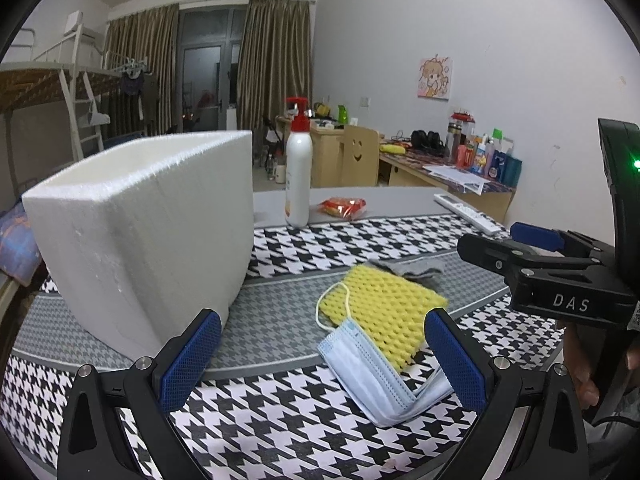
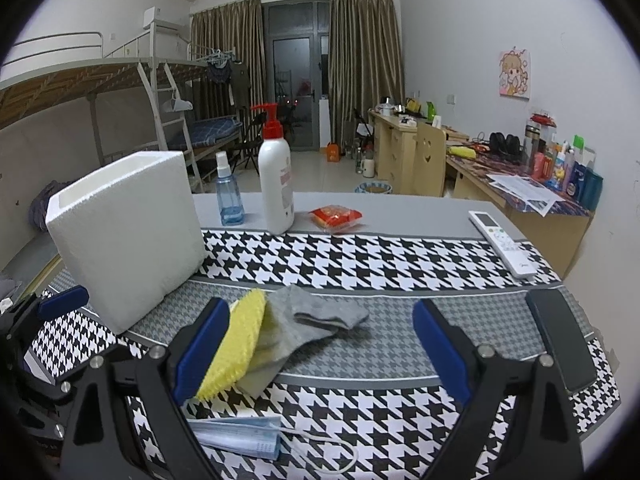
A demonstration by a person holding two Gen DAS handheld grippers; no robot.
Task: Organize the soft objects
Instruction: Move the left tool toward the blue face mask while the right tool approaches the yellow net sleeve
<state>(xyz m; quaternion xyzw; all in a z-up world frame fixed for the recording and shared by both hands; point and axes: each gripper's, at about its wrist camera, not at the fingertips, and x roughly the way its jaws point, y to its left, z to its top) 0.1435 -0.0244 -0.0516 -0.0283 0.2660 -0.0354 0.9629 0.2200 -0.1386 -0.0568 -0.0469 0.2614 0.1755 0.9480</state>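
Note:
A white foam box [image 1: 148, 232] stands on the houndstooth cloth at the left; it also shows in the right wrist view [image 2: 128, 236]. A yellow foam net sleeve [image 1: 384, 312] lies on a grey sock [image 2: 316, 320], with a blue face mask [image 1: 372, 372] folded in front. My left gripper [image 1: 320, 364] is open and empty, just before the mask. My right gripper [image 2: 320, 356] is open and empty over the sock and the yellow sleeve [image 2: 236, 344]. The mask [image 2: 244, 436] lies below it. The right gripper also shows in the left wrist view [image 1: 520, 248].
A white pump bottle [image 2: 276, 184], a blue spray bottle [image 2: 229, 196] and a red snack packet [image 2: 336, 218] stand at the table's far side. A white remote [image 2: 502, 244] and a black phone [image 2: 560, 336] lie at the right. A desk with clutter [image 2: 540, 184] is beyond.

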